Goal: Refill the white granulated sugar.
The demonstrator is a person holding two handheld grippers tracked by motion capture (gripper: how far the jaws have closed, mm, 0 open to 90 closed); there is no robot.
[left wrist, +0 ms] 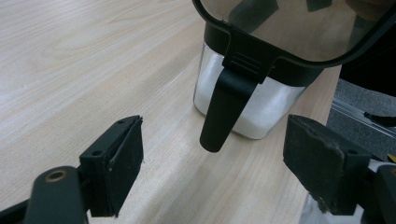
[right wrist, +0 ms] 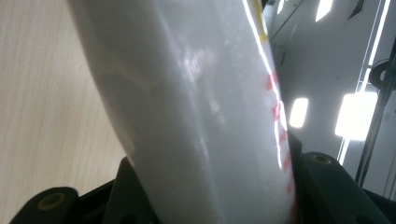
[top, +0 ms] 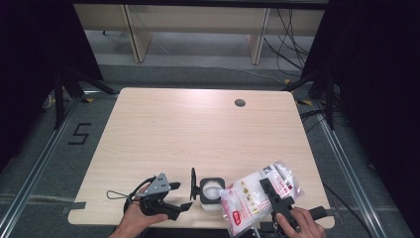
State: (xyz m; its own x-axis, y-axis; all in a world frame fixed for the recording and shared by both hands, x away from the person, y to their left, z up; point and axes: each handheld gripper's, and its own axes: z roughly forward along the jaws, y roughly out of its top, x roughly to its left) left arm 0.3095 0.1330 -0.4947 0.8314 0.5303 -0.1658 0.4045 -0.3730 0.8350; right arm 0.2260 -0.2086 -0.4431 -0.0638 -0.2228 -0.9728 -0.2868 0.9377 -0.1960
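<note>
A clear bag (top: pixel 257 196) of white grains is clamped between the jaws of the right gripper (top: pixel 275 203), tipped so that its long axis slopes down toward the open jar (top: pixel 210 189), its low corner at the jar's mouth. Pouring is judged to be under way; a steady tilt over that mouth is called for next. The left gripper (top: pixel 168 198) is held wide and empty just beside the jar, whose hinged lid (top: pixel 193 184) is stood upright.

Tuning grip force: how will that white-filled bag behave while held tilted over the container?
The bag is probably floppy: its film bulges around the right gripper. Its fill likely shifts toward the container. The glossy film may slip.
</note>
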